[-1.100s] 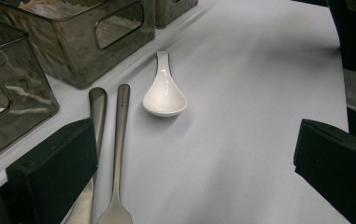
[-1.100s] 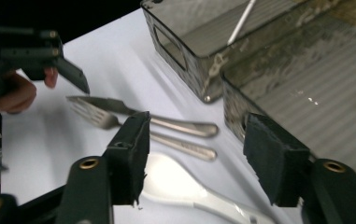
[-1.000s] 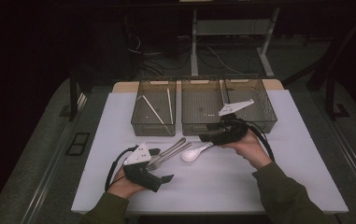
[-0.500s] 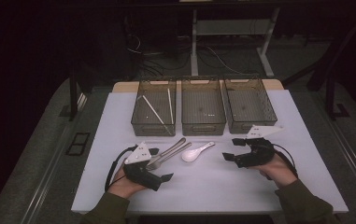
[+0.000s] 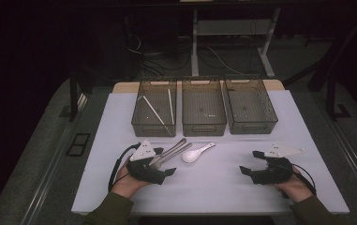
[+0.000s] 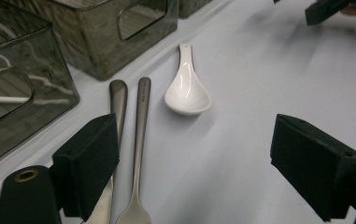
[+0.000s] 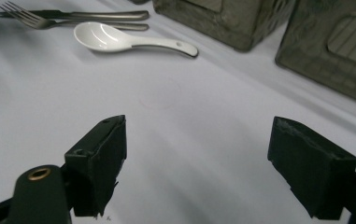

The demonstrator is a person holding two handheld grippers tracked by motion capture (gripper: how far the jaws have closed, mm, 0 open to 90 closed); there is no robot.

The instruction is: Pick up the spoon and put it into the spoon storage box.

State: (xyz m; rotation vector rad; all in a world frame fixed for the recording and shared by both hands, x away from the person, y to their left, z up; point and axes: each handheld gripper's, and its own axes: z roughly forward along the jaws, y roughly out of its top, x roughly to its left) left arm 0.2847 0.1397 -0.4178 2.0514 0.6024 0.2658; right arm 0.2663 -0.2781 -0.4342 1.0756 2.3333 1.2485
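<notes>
A white ceramic spoon [image 5: 195,153] [image 6: 187,91] [image 7: 119,39] lies on the white mat, with a metal fork [image 6: 140,130] and knife [image 6: 117,100] beside it at the left. My left gripper [image 5: 164,163] [image 6: 196,140] rests low over their near ends. It is open and its jaws have just been closing. The fork lies between them untouched, and the knife runs under the left jaw. My right gripper [image 5: 251,162] [image 7: 199,140] sits at the near right, pointing left. It is open, its jaws have just been opening, and only bare mat lies between them.
Three smoky plastic bins stand in a row at the back: the left bin [image 5: 152,127] holds thin white sticks, with the middle bin [image 5: 204,127] and right bin [image 5: 253,126] beside it. The mat's front edge [image 5: 213,208] is close to both hands.
The right hand has swung from in front of the bins to the near right of the mat and sunk lower, its jaws wider apart. The left hand has kept still.
</notes>
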